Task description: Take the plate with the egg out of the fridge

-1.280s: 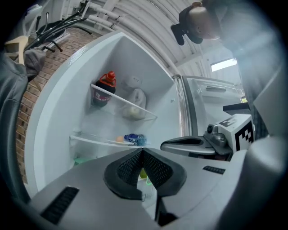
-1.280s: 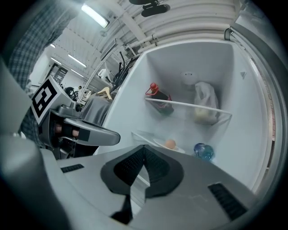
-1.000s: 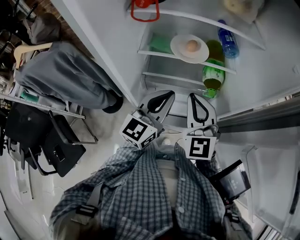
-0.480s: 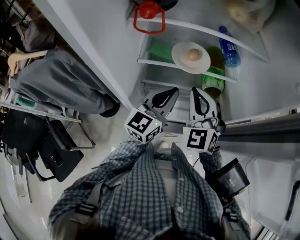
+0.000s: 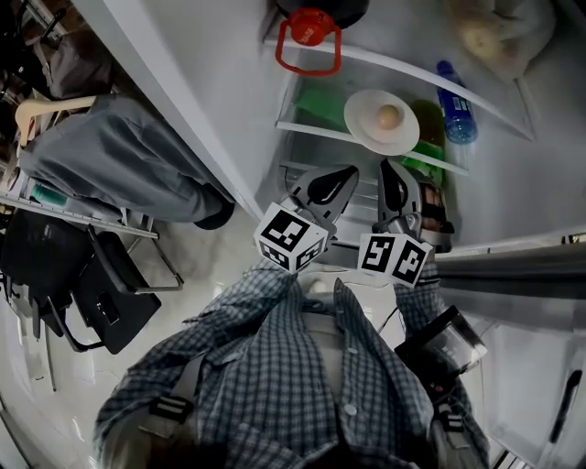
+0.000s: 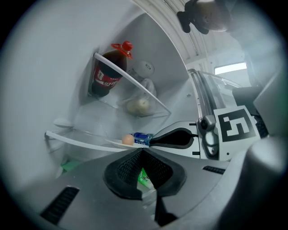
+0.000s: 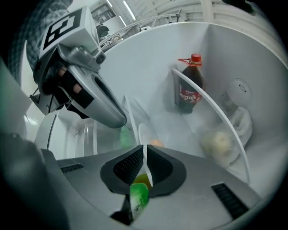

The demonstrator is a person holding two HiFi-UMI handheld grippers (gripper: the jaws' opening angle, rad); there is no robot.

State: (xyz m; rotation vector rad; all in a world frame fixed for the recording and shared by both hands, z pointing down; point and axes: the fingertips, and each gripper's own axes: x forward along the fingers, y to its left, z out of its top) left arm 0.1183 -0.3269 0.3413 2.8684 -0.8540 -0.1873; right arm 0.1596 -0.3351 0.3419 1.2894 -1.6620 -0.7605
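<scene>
A white plate (image 5: pixel 382 121) with a brown egg (image 5: pixel 388 116) rests on a glass shelf in the open fridge. Both grippers hover just below and in front of that shelf. My left gripper (image 5: pixel 343 174) points at the shelf's left part, jaws shut and empty. My right gripper (image 5: pixel 392 170) sits under the plate's front rim, also shut with nothing held. In the left gripper view the egg (image 6: pixel 128 139) shows just over the jaw tips. In the right gripper view the plate (image 7: pixel 143 134) and egg (image 7: pixel 156 143) lie straight ahead.
A red-capped cola bottle (image 5: pixel 309 27) and a bagged food item (image 5: pixel 499 37) stand on the upper shelf. A blue bottle (image 5: pixel 457 114) and a green bottle (image 5: pixel 430 137) crowd the plate's right side. The fridge wall runs left; black chairs (image 5: pixel 92 284) stand on the floor.
Both grippers have moved forward and up toward the shelf with the plate. Their jaws stay shut. The plate and egg have not moved.
</scene>
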